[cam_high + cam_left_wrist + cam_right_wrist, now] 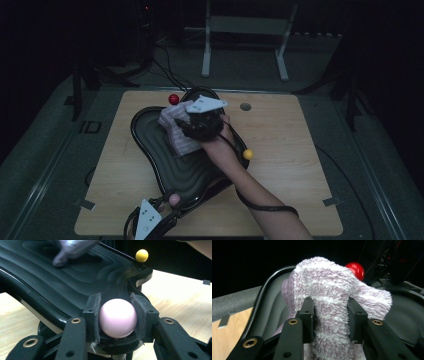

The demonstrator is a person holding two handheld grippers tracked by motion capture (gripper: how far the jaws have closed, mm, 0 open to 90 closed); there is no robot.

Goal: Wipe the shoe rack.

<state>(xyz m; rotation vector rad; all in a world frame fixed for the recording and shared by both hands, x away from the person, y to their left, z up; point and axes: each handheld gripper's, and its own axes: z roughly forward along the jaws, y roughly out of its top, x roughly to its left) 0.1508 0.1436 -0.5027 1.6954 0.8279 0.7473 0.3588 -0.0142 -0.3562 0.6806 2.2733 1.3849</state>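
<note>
A black wavy tray (195, 172) lies across the wooden table (295, 160), with ball knobs at its corners. My left gripper (171, 204) is shut on the pink ball (174, 199) at the tray's near corner; in the left gripper view the pads (93, 315) press both sides of the pink ball (117, 318). My right gripper (184, 127) hangs over the tray's far half, shut on a fluffy lilac-and-white striped cloth (174, 134). In the right gripper view the cloth (329, 287) bulges over the jaws and drapes down between them. A red ball (173, 99) stands at the far rim, a yellow ball (248, 154) at the right rim.
A grey round hole (245, 106) sits in the table beyond the tray. Behind the table stands a white frame (245, 25) among dark cables. Bare wood lies to the tray's left and right. A black cable (265, 206) loops around the right forearm.
</note>
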